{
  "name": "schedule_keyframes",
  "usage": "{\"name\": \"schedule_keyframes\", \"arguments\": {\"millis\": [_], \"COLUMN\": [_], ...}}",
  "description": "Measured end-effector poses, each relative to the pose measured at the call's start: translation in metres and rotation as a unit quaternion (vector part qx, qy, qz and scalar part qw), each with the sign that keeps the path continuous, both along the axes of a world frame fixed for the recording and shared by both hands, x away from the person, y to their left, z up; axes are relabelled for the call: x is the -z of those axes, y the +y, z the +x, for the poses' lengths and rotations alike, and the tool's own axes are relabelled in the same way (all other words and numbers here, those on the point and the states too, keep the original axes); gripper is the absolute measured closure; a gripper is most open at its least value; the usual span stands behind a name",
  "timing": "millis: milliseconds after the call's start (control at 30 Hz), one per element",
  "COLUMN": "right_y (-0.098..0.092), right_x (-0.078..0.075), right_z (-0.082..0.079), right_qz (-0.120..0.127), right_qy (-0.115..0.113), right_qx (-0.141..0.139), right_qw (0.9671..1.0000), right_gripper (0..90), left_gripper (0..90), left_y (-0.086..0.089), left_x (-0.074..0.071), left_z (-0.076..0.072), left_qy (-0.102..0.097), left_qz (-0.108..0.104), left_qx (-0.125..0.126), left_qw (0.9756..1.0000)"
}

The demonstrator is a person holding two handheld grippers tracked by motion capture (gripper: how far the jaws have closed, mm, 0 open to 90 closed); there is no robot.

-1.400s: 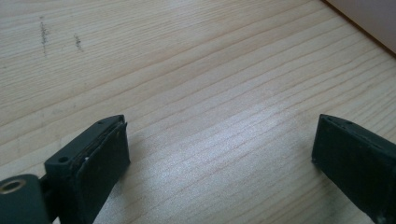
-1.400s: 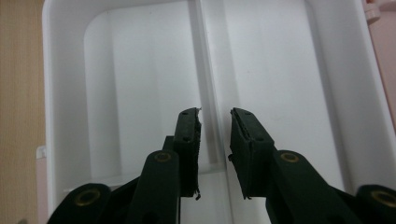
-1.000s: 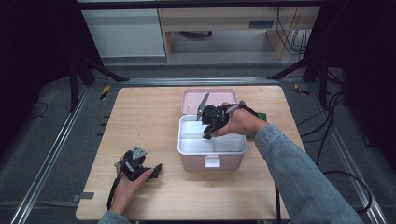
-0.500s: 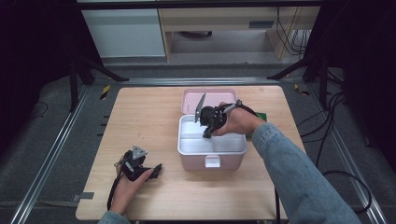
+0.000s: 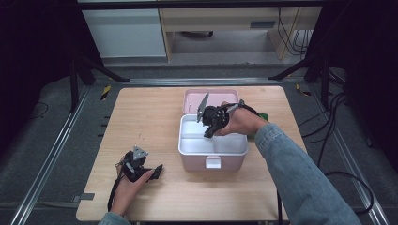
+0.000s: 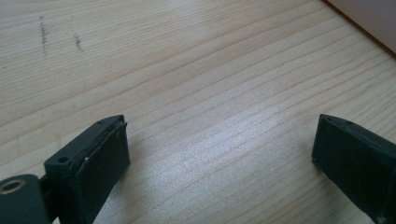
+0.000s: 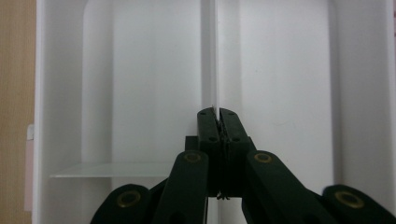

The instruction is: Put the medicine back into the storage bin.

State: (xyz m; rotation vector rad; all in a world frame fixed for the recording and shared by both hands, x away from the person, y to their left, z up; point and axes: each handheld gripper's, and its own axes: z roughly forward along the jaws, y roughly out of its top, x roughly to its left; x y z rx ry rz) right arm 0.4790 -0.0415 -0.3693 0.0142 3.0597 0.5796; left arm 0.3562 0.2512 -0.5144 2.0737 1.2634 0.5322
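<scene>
Gripper (image 5: 157, 169) in my left hand (image 5: 127, 187) is resting low on the near-left part of the table (image 5: 141, 117), well apart from the box. In the left gripper view its jaws are standing wide apart with nothing but bare wood grain between them, and a corner of the pink box is peeking in at the top right of that view. A black cable is trailing from this gripper toward the table's near edge.

Moving right, the pink box (image 5: 212, 162) is sitting open at the middle of the table, its white clasp facing me and its pink lid (image 5: 211, 97) lying back flat behind it. A white tray (image 5: 196, 130) is sitting inside, split by thin walls into compartments.

Over the tray, my right hand (image 5: 244, 123) is holding the right gripper (image 5: 207, 134) tilted down into the box, its tips at the white divider wall (image 7: 208, 56) near the tray's middle. In the right gripper view the jaws have just been closing and are now pressing together on the top edge of that thin wall, with a compartment on either side. A denim sleeve (image 5: 300, 178) is covering my right forearm, reaching in from the lower right. Just past my right hand, something green (image 5: 261, 117) is lying on the table beside the box.
</scene>
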Motion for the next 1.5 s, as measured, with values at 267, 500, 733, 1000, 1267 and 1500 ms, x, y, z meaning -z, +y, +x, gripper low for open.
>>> {"name": "schedule_keyframes", "arguments": {"millis": [267,500,733,1000,1267,1500], "right_y": [-0.007,-0.021,-0.046,-0.089,-0.140,-0.176], "right_x": [-0.010,-0.041,-0.072,-0.096,-0.103,-0.095], "right_z": [-0.002,-0.006,-0.013,-0.018,-0.026,-0.040], "right_qz": [0.032,0.109,0.169,0.201,0.197,0.185], "right_qy": [-0.008,-0.026,-0.060,-0.090,-0.111,-0.111], "right_qx": [0.005,0.028,0.080,0.142,0.198,0.226], "right_qw": [0.9995,0.9933,0.9806,0.9651,0.9537,0.9501], "right_gripper": [89.7,89.8,89.8,89.8,89.9,89.9], "left_gripper": [3.2,3.1,3.1,3.1,3.1,2.8], "left_y": [0.000,0.000,0.000,0.000,0.000,0.000], "left_x": [0.000,0.000,0.000,0.000,0.000,0.000], "left_z": [0.000,0.000,0.000,0.000,0.000,0.000], "left_qy": [0.000,-0.001,0.000,0.000,0.000,0.001], "left_qz": [0.000,-0.001,0.000,-0.001,0.000,0.000], "left_qx": [0.000,-0.001,0.000,0.000,0.000,0.001], "left_qw": [1.0000,1.0000,1.0000,1.0000,1.0000,1.0000]}}
